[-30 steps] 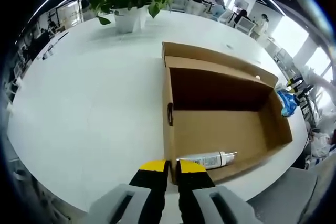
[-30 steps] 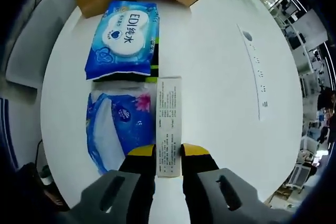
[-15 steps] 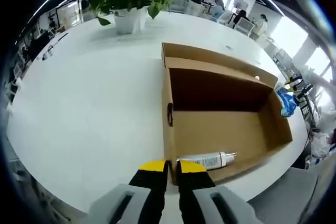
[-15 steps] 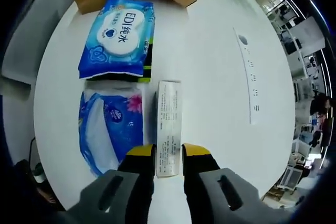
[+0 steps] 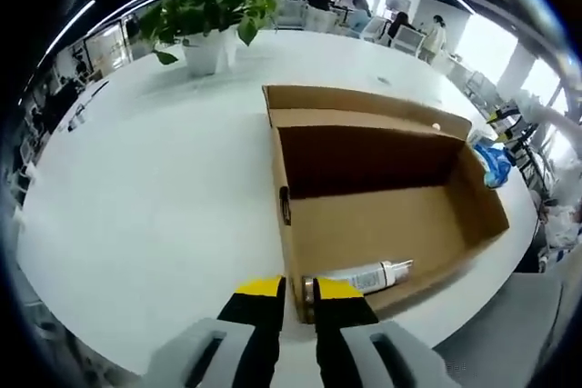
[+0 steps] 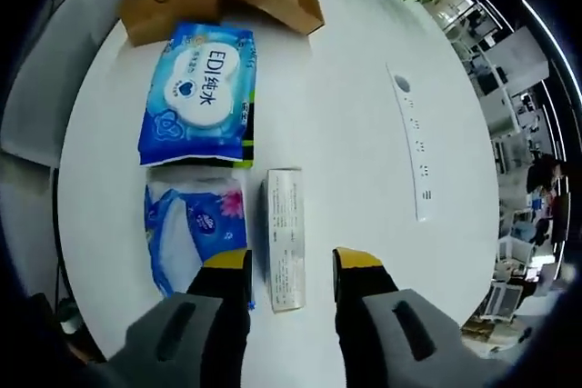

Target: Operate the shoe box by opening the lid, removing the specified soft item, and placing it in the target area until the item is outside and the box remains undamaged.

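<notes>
Brown corrugated cardboard forms the open shoe box (image 5: 382, 197), which lies on the round white surface (image 5: 145, 197) with its lid folded back and a white pump bottle (image 5: 359, 276) resting on its floor against the near wall. The left gripper (image 5: 293, 290) holds that near wall close to the corner, its jaws narrow with the cardboard edge between them. The right gripper (image 6: 291, 261) hovers with jaws wide, straddling a slim white printed carton (image 6: 284, 238) that lies free on the surface. Beside the carton lie a blue soft tissue pack (image 6: 193, 229) and, just beyond it, a blue wet-wipe pouch (image 6: 202, 88), both outside the box. The placing step appears complete or nearly so; the next move likely calls for lifting the right gripper clear without nudging the carton. A potted green plant (image 5: 205, 11) stands well apart from the box.
</notes>
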A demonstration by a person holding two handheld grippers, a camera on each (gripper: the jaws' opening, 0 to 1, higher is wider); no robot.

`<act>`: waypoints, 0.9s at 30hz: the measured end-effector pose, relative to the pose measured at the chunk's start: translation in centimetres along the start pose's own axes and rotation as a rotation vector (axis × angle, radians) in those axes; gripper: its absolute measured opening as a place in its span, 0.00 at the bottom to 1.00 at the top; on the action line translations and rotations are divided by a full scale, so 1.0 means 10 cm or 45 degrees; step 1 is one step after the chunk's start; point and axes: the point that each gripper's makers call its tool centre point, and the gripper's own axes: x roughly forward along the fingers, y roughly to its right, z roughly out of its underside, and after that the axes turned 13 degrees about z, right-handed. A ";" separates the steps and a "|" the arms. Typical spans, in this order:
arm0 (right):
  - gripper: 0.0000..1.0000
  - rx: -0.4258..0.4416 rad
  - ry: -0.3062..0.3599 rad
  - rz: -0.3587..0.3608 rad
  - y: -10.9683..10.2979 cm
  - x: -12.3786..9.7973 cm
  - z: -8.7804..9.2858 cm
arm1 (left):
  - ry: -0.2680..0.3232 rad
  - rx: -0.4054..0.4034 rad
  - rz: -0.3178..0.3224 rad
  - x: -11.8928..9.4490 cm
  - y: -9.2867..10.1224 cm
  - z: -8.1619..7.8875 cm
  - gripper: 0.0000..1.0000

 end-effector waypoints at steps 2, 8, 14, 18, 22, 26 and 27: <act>0.37 0.022 0.008 0.011 -0.01 -0.06 -0.03 | 0.007 0.016 0.001 -0.03 0.01 0.00 0.18; 0.42 0.107 0.043 0.049 -0.03 -0.23 -0.11 | 0.034 0.071 0.002 -0.10 0.05 -0.04 0.26; 0.50 0.200 0.084 0.083 -0.04 -0.37 -0.19 | 0.070 0.141 0.030 -0.18 0.15 -0.19 0.30; 0.54 0.255 0.106 0.104 -0.09 -0.49 -0.26 | 0.058 0.238 0.073 -0.21 0.24 -0.27 0.35; 0.59 0.322 0.147 0.126 -0.13 -0.59 -0.35 | 0.023 0.333 0.119 -0.22 0.33 -0.31 0.39; 0.63 0.388 0.188 0.153 -0.22 -0.72 -0.45 | -0.018 0.441 0.179 -0.18 0.42 -0.37 0.42; 0.64 0.415 0.206 0.156 -0.25 -0.76 -0.48 | -0.032 0.473 0.194 -0.17 0.45 -0.38 0.42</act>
